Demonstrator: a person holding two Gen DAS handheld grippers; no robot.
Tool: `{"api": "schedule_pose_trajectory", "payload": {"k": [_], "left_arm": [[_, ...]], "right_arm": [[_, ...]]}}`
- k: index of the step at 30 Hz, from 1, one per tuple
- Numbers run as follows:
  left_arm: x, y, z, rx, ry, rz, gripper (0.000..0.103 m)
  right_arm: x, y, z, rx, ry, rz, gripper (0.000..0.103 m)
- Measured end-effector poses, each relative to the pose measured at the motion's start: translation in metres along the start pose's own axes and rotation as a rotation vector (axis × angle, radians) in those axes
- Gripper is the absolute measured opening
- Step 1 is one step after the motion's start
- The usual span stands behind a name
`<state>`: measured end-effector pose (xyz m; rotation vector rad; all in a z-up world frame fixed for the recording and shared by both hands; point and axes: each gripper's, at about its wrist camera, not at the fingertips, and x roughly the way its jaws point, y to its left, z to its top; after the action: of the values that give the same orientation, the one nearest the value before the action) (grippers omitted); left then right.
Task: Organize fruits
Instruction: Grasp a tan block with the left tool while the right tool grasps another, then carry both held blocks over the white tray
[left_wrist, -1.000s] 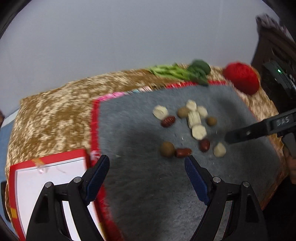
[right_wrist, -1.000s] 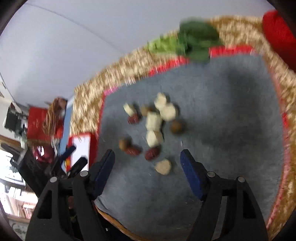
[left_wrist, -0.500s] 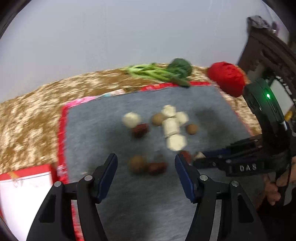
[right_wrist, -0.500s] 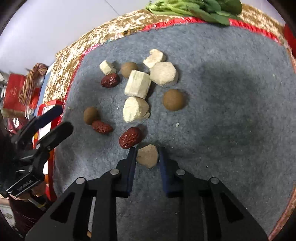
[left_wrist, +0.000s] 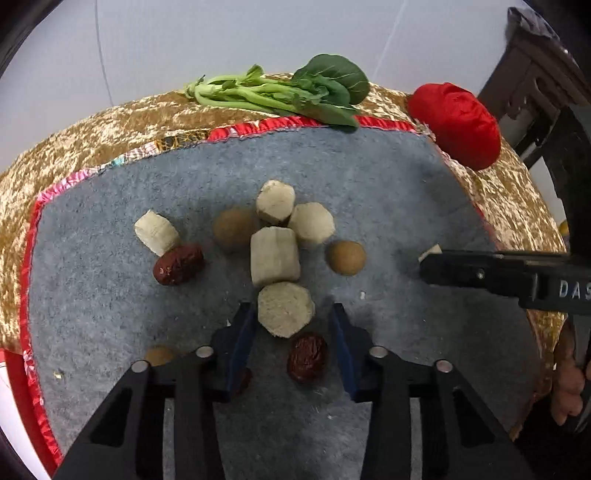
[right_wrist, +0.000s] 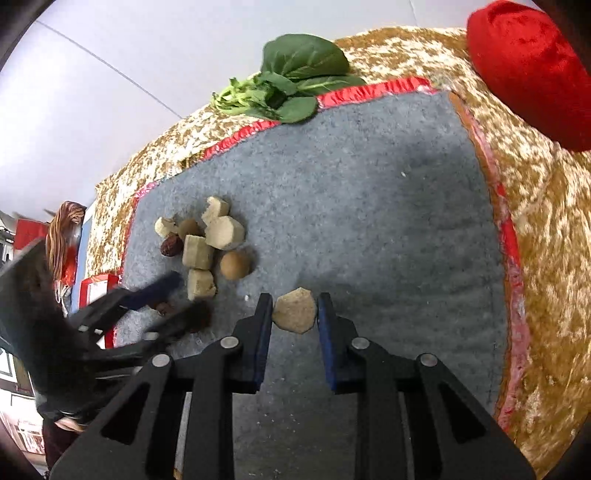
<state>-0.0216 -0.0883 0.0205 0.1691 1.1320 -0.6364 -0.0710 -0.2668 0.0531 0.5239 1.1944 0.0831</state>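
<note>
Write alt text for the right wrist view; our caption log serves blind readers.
The right claw grips a pale hexagonal chunk above a grey mat. To its left lies a cluster of pale chunks, round brown fruits and red dates, with the left claw reaching in. Leafy greens lie at the mat's far edge.

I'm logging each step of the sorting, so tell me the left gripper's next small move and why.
Probably ease the left gripper forward and close it on the pale hexagonal chunk. Its open fingers already flank that piece, with a red date lying just behind it between them. The right gripper already holds a similar tan piece apart from the pile over the grey mat.
</note>
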Motion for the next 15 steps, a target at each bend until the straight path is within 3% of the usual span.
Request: {"api": "schedule_pose_trajectory", "payload": {"k": [4,9,11,15], "left_arm": [[-0.001,0.003,0.004,-0.014,-0.021,-0.041,0.040],[0.002,0.002,0.001,0.008,-0.031,-0.020,0.039],[0.003,0.001,0.000,0.005,-0.039,-0.012,0.030],[0.000,0.005,-0.001,-0.006,-0.059,-0.019,0.029]], "right_arm": [[0.011,0.009,0.003,0.008,0.018,-0.009,0.026],[0.021,0.023,0.003,-0.002,0.024,-0.007,0.026],[0.026,0.026,0.003,-0.004,0.036,-0.013,0.026],[0.030,0.021,0.003,0.016,0.046,-0.010,0.026]]}}
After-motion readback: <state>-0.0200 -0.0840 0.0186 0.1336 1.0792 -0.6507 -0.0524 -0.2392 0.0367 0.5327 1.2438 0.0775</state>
